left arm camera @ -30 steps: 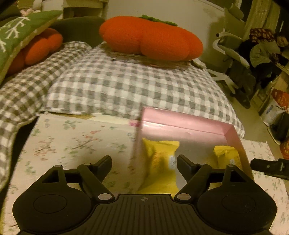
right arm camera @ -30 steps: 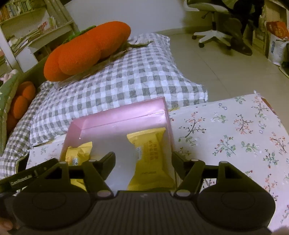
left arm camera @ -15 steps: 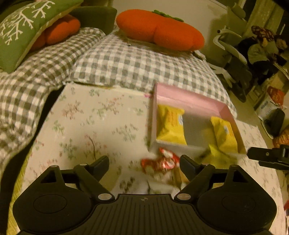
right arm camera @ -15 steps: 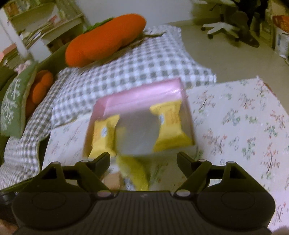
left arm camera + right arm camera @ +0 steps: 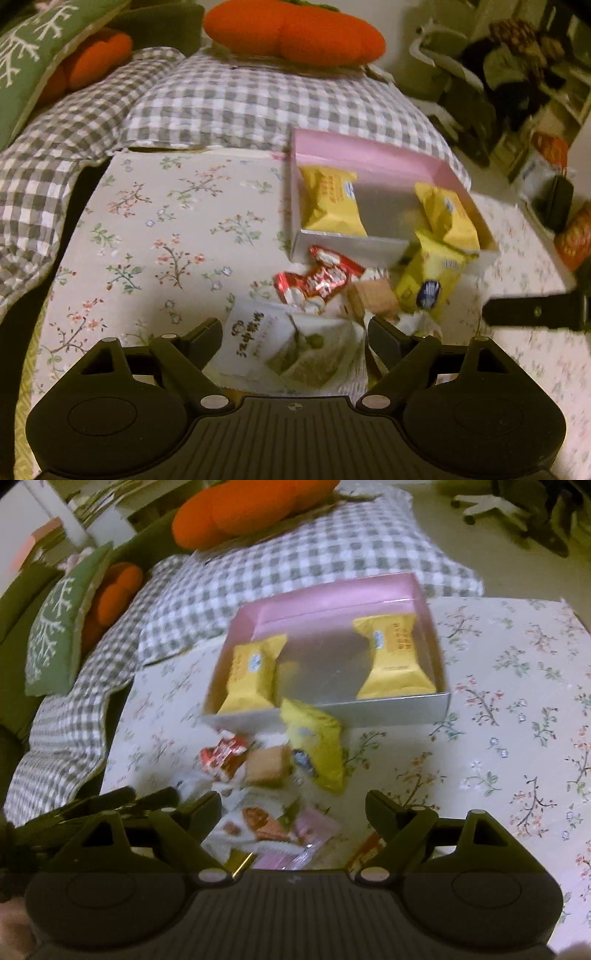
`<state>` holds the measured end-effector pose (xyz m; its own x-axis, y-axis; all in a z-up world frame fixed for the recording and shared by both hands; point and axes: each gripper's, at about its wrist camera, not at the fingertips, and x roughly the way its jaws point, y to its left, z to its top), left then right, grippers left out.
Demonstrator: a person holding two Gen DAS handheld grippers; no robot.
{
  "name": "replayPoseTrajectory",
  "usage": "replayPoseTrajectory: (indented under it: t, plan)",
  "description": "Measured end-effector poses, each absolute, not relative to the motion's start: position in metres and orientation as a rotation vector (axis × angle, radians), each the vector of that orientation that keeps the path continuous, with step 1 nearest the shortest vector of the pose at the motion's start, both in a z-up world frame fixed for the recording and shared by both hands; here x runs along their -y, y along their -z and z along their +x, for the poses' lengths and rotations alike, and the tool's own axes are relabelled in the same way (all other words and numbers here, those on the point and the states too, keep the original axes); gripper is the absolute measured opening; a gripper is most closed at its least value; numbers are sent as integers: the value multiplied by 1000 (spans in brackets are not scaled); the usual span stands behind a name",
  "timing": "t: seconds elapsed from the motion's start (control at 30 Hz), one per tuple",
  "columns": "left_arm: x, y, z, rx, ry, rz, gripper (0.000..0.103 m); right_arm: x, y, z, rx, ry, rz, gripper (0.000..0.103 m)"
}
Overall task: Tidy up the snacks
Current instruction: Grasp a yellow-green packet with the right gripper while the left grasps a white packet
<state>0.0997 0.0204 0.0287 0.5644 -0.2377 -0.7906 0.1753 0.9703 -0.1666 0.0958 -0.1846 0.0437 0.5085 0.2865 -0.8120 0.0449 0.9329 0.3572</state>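
1. Both views now pulling back from the pink box (image 5: pixel 373 155): a second ago filling the lower frame, now sitting at centre right of the left view, with a loose snack pile newly showing below it.
2. Box sitting on the floral surface (image 5: pixel 155 229); two yellow packets (image 5: pixel 391 661) lying inside, one at each end, silver floor bare between them.
3. A third yellow packet (image 5: pixel 428 280) leaning against the box's near wall, outside it; judging the sorting as only begun.
4. Left tongs (image 5: pixel 295 332) standing spread apart, gripping nothing, hovering over a white packet (image 5: pixel 291 350) at lower centre.
5. Right tongs (image 5: pixel 293 806) likewise spread and empty, above a pink-and-white wrapper (image 5: pixel 273 830) at lower centre of the right view.
6. Pile also holding a red foil wrapper (image 5: pixel 317 280), crinkled and glossy, and a tan block-shaped biscuit (image 5: pixel 373 297).
7. Packets appearing pillow-shaped, slick film with crimped ends; likely slipping unless pinched across the body.
8. Box rigid card, shallow, rectangular, reflective lining.
9. Checked quilt (image 5: pixel 258 99) and orange plush cushion (image 5: pixel 291 31) lying beyond, in the upper frame.
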Motion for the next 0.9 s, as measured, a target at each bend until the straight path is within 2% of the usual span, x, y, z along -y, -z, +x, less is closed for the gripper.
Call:
replayPoseTrajectory:
  t: [0.33,0.6,0.67,0.73,0.77,0.8,0.9]
  plan:
    - [-22,-27,101,-950,235,-89,87,194,-24,112,-972,-68,339,84]
    - [-28,-26,103,-951,225,-109,87,189,0,137,-970,-101,374,75]
    - [-30,-26,105,-951,216,-113,87,184,3,141,-959,-111,354,68]
    - [-34,-27,107,-949,201,-122,87,182,7,145,-964,-123,351,51]
    - [-37,-27,108,-949,194,-129,87,181,10,146,-978,-129,348,46]
    - [-39,-27,109,-950,189,-137,87,181,12,146,-993,-137,343,35]
    - [-43,-26,111,-956,188,-156,87,179,10,143,-994,-140,330,31]
